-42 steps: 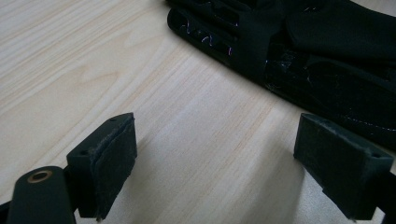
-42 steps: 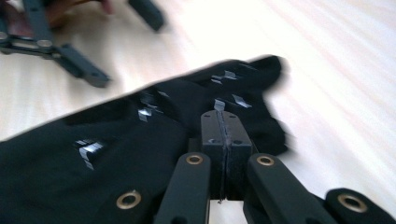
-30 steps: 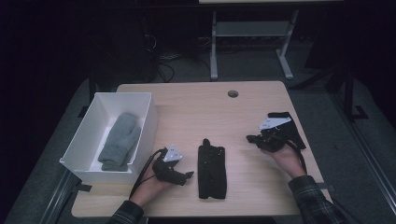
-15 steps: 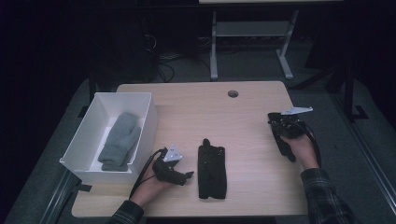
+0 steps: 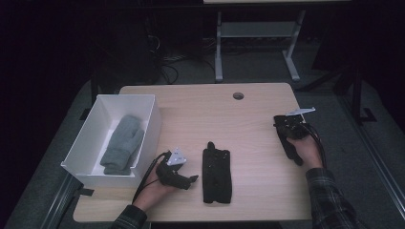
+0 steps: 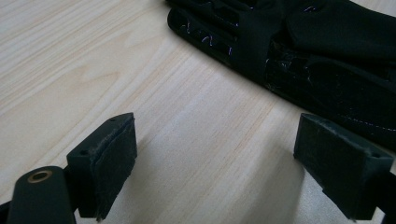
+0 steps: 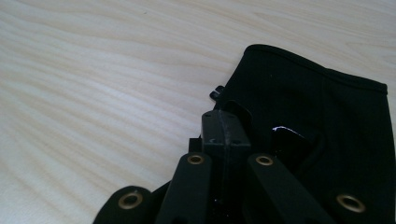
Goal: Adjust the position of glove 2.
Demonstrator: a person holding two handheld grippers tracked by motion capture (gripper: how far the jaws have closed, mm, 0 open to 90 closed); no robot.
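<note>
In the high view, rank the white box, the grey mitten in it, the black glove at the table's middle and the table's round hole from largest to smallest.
1. white box
2. grey mitten and black glove: too alike to rank
3. round hole

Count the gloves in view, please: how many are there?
3: a grey glove inside the white box, a black glove mid-table, another black glove at the right gripper. Others may be hidden.

Left hand-held gripper (image 6: 215, 172) spread wide, right hand-held gripper (image 7: 223, 128) closed.
</note>
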